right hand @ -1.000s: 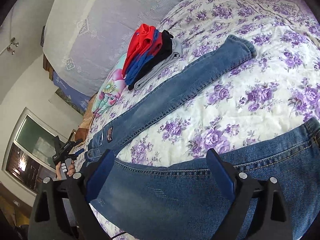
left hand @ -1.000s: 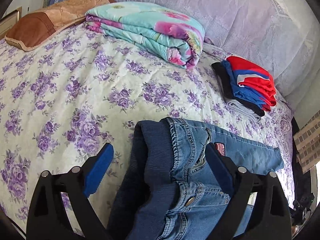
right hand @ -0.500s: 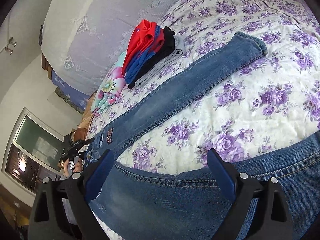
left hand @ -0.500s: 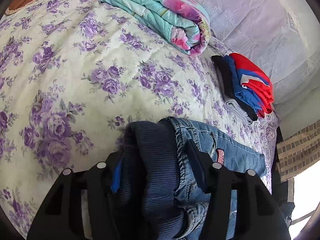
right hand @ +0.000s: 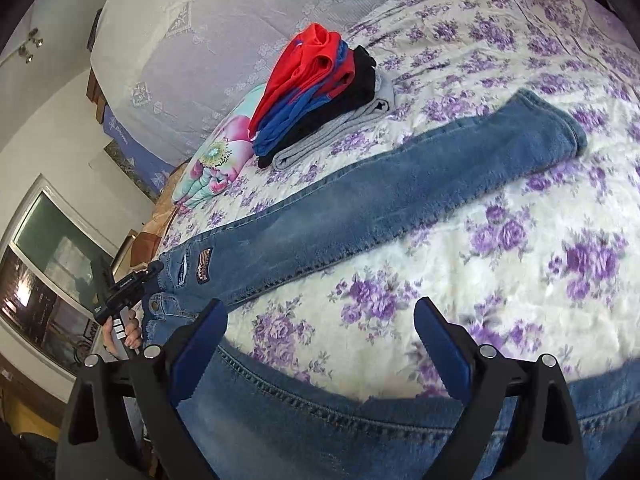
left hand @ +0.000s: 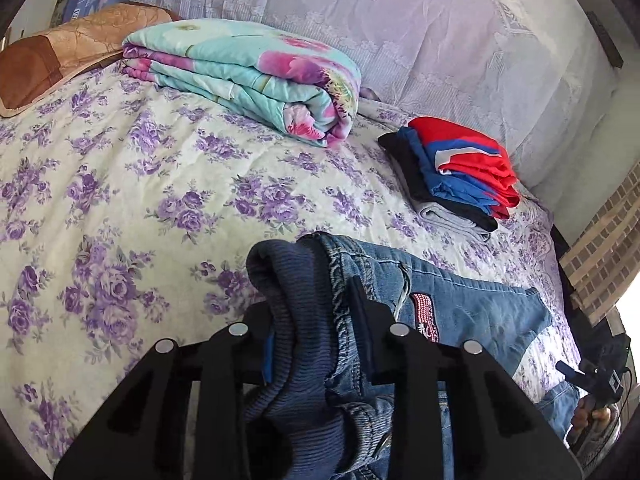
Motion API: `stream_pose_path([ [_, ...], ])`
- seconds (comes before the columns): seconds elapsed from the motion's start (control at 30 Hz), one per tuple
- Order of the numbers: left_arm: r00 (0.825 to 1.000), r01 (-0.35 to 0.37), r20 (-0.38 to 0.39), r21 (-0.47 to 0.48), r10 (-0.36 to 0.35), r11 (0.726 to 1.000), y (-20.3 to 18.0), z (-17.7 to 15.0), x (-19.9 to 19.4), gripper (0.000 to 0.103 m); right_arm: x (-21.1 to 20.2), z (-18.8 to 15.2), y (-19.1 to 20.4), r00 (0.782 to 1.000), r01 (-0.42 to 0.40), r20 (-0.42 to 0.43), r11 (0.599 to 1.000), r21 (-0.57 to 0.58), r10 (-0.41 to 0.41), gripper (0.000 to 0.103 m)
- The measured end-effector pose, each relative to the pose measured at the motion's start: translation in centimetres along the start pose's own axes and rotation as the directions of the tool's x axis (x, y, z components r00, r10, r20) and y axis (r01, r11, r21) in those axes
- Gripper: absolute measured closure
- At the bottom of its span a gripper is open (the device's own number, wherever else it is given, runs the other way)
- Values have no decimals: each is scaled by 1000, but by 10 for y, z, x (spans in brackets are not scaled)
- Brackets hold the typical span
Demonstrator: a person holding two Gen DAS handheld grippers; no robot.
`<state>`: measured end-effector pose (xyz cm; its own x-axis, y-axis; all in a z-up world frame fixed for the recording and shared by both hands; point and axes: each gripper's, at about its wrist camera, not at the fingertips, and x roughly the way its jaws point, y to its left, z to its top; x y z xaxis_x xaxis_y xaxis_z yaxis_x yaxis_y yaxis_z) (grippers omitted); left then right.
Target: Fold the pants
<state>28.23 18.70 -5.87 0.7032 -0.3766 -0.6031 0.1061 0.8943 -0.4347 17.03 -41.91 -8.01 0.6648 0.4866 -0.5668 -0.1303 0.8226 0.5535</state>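
Blue jeans lie spread on the flowered bedspread, legs apart; the far leg runs to its cuff at right, the near leg crosses the bottom of the right wrist view. My left gripper is shut on the jeans' ribbed dark-blue waistband, lifting it off the bed; the denim with a red patch trails right. That gripper also shows at the waist in the right wrist view. My right gripper is open, jaws wide, just above the near leg's seam.
A stack of folded clothes, red on top, lies near the headboard side; it also shows in the right wrist view. A folded teal flowered quilt and a brown pillow sit further back. A window is at left.
My left gripper closed from wide open onto the waistband and has raised it. My right gripper stayed open and drifted slightly along the near leg.
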Motion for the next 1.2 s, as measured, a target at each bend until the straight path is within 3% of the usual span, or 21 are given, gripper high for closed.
stream_pose_path([
  [0.13,1000,-4,-1,-3,4,1000,1,-1,0,74,13,22,9,1000,7,-28,996,-83,-10,4],
  [0.23,1000,-1,0,-4,1,1000,1,-1,0,74,38,42,19,994,65,-78,977,-202,-83,4],
  [0.4,1000,-11,9,4,11,1000,-1,-2,-1,73,80,72,44,974,153,-77,864,-479,-215,4],
  [0.53,1000,-28,9,13,28,1000,-3,-2,0,73,112,97,53,969,172,-50,803,-571,-242,4],
  [0.67,1000,-29,6,10,29,1000,-1,-2,1,73,150,111,65,963,125,-98,739,-662,-251,11],
  [0.83,1000,-29,2,6,29,1000,0,-2,2,73,190,108,85,950,46,-149,593,-804,-276,13],
  [0.9,1000,-29,-1,3,29,1000,0,-2,3,73,201,105,90,944,2,-181,553,-833,-276,13],
  [1.03,1000,-27,-6,-4,27,1000,2,-2,4,72,214,108,94,937,-70,-237,527,-847,-255,13],
  [1.2,1000,-12,-19,-28,12,1000,7,-2,7,71,219,116,92,931,-147,-302,547,-824,-204,13],
])
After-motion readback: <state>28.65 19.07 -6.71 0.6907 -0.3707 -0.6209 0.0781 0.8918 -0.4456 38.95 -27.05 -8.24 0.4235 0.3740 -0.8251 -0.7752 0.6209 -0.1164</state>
